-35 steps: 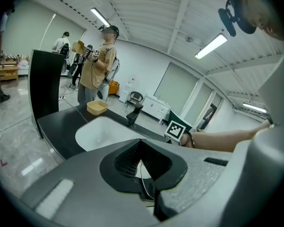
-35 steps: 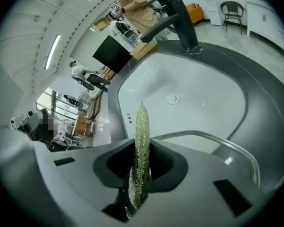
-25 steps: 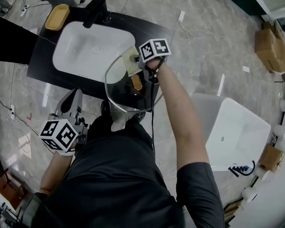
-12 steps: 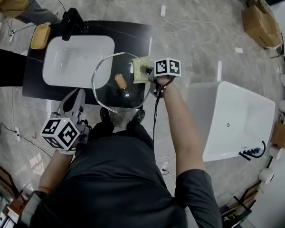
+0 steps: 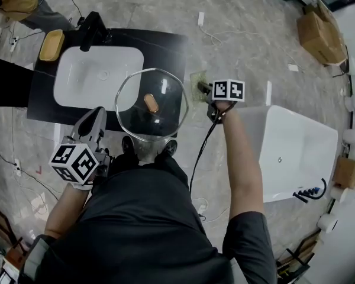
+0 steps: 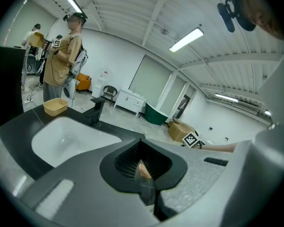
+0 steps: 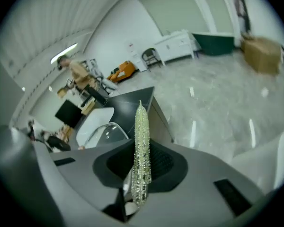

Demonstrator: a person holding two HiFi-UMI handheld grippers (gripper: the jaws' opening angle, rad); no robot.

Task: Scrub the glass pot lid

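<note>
Glass pot lid (image 5: 160, 116) pinched by left gripper (image 6: 143, 170), greenish scrub pad (image 7: 141, 126) by right gripper (image 7: 139, 174)

The head view looks steeply down on the sink (image 5: 89, 81); both gripper views see it nearly level.

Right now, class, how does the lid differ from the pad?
The lid is clear glass and round; the pad is opaque, greenish and squarish. The lid is much larger than the pad. The left claw grips the lid, while the right claw grips the pad. Both are clamped edge-on and held off the floor.
</note>
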